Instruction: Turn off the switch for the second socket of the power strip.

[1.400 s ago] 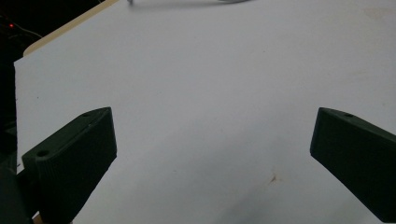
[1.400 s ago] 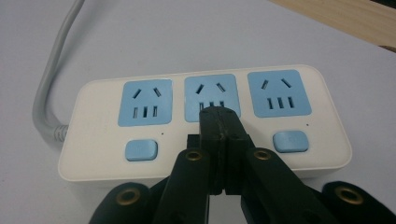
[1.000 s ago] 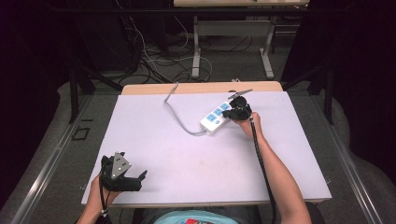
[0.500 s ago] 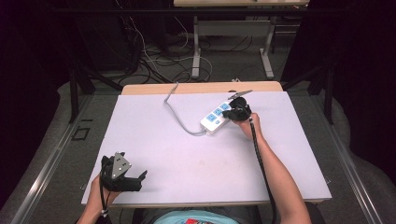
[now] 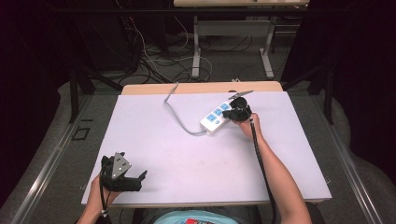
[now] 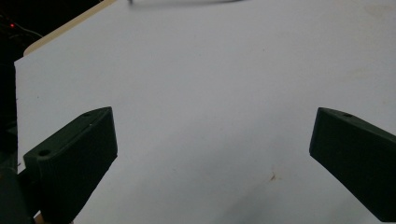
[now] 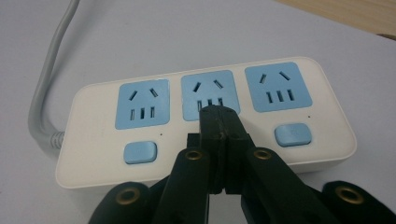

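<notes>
On the matte white counter [image 5: 187,158], far right, lies a glossy rounded white strip [image 7: 205,121] with three blue sockets, the clenched right claw [image 7: 219,116] over its middle switch, the left claw [image 6: 210,154] released near the front-left corner.

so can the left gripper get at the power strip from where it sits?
Probably not without moving. The left gripper sits open at the table's near left corner; the power strip lies far across, with the shut right gripper over its middle switch.
</notes>
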`<state>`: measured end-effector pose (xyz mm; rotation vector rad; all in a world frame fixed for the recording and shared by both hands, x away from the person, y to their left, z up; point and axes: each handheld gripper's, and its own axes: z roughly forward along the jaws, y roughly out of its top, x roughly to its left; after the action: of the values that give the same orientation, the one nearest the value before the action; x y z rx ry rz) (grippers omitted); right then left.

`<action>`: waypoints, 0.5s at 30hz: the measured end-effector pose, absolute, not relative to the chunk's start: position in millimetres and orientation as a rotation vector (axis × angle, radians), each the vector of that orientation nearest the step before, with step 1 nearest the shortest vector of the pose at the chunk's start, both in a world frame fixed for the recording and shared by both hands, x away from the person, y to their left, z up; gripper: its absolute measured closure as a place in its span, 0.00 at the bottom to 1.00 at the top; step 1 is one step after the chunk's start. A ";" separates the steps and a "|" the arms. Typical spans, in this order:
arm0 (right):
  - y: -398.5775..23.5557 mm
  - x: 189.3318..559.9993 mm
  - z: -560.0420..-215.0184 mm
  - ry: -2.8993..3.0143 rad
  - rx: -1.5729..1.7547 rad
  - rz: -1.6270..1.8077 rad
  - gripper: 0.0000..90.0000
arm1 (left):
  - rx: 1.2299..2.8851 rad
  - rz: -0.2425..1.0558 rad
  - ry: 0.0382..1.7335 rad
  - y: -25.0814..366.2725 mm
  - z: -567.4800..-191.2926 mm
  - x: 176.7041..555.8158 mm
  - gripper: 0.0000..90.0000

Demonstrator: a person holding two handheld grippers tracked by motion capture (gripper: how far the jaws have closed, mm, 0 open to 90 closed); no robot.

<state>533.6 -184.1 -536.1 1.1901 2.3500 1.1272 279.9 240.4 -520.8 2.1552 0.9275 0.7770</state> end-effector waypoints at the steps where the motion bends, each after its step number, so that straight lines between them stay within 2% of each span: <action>1: -184.1 533.4 -536.3 2.347 1.183 1.126 1.00 | 2.156 0.779 0.926 240.4 -520.8 280.0 0.01; 15: -181.4 532.2 -535.8 2.347 1.192 1.105 1.00 | 2.163 0.775 0.926 239.9 -521.0 280.1 0.01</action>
<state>532.2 -181.4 -535.8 1.1917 2.3475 1.1047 280.1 239.9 -521.0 2.1625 0.9262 0.7746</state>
